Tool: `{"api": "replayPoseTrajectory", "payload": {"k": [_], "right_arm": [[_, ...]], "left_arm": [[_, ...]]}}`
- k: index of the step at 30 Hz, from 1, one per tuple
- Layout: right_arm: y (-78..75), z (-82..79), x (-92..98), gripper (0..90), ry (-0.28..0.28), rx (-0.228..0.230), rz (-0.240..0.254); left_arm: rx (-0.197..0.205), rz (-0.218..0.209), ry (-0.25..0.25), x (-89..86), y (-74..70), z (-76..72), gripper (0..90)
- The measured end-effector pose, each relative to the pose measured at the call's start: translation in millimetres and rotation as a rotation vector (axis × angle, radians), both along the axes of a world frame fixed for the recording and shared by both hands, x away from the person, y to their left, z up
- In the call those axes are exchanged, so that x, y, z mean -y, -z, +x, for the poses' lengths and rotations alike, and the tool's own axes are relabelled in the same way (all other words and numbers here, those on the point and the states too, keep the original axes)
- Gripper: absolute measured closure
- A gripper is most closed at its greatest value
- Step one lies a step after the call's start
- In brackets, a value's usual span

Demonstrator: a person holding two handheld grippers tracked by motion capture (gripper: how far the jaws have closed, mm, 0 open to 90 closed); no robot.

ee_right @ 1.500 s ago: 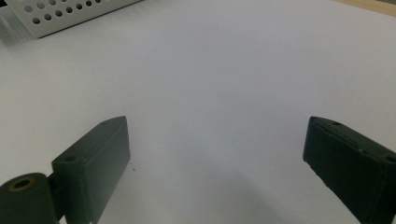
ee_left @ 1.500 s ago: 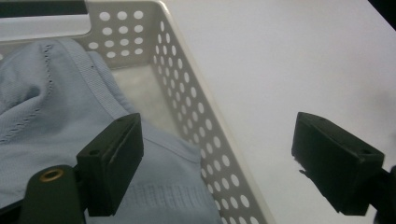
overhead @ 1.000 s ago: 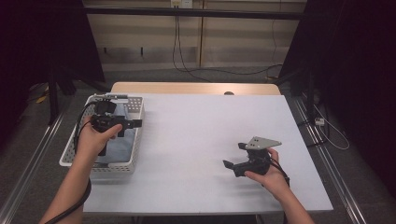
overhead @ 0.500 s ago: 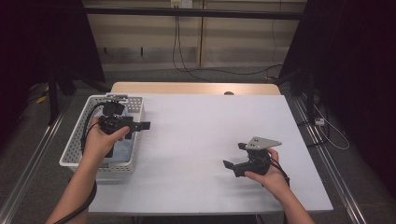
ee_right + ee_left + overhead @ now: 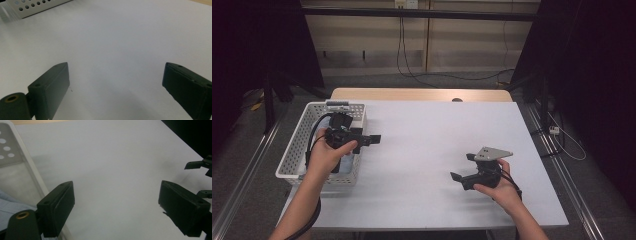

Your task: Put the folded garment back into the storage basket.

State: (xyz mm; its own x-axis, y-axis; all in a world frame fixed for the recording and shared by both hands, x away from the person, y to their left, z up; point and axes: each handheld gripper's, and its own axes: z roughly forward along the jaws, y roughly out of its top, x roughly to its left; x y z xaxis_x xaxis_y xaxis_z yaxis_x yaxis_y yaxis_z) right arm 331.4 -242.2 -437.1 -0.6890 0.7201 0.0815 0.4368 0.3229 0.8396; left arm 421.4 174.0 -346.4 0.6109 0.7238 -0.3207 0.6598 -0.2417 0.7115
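My left gripper [image 5: 371, 139] hovers over the right rim of a white perforated basket [image 5: 292, 150], its jaws pointing right over the white table [image 5: 427, 130]. In the left gripper view the left gripper [image 5: 116, 192] stands wide open with only bare table between its jaws. Near the table's front right, my right gripper [image 5: 462, 166] rests low with a grey three-cornered plate [image 5: 493, 152] on top. The right gripper view shows the right gripper [image 5: 117, 72] open over bare table too.
A pale blue cloth [image 5: 7, 206] lies in the basket beside its rim [image 5: 27, 167]. The basket's wall [image 5: 37, 6] shows far off in the right gripper view. A wooden strip [image 5: 422, 94] borders the table's far edge. Dark floor surrounds the table.
The left hand has carried its gripper rightward from over the basket to the basket's right rim, jaws now over the table. The right hand has stayed put.
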Motion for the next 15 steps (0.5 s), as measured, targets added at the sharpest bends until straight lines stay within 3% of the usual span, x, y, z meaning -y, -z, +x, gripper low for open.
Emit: {"api": "replayPoseTrajectory", "payload": {"k": [15], "right_arm": [[-0.7,-0.3,0.7,7.3,-0.002,0.002,0.003]], "left_arm": [[0.002,-0.033,0.052,17.0,8.1,-9.6,13.3]]}}
